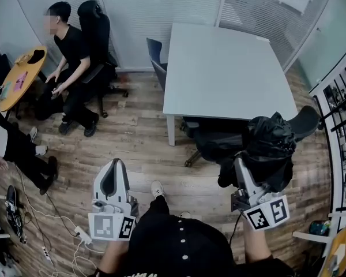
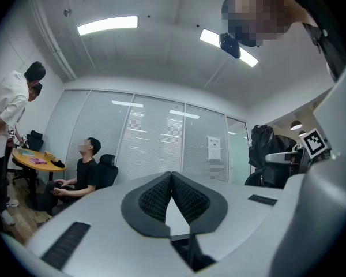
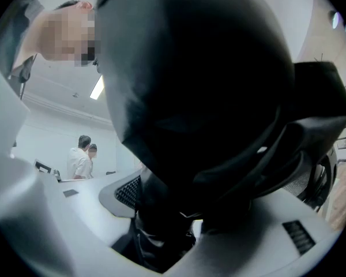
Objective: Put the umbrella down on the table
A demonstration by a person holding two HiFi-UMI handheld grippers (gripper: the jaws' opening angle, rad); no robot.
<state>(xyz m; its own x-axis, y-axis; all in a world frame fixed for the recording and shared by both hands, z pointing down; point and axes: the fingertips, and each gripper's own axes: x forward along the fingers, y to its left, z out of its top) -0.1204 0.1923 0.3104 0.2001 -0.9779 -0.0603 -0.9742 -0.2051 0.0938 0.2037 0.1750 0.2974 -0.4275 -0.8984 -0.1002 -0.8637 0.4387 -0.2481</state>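
A black folded umbrella (image 1: 270,142) hangs bunched in front of me on the right, and my right gripper (image 1: 241,165) is shut on its lower part. In the right gripper view the umbrella (image 3: 196,85) fills most of the picture, with its dark stem wedged between the jaws of the right gripper (image 3: 164,215). The white square table (image 1: 225,68) stands ahead, past the umbrella. My left gripper (image 1: 115,167) is held out over the wooden floor on the left. Its ribbed pads (image 2: 187,198) meet at the tip with nothing between them.
A black office chair (image 1: 216,140) is tucked at the table's near edge, right behind the umbrella. A blue chair (image 1: 155,53) stands at the table's far left corner. A seated person (image 1: 72,53), a round wooden table (image 1: 20,77) and floor cables (image 1: 43,227) are at left. Shelving (image 1: 341,111) lines the right.
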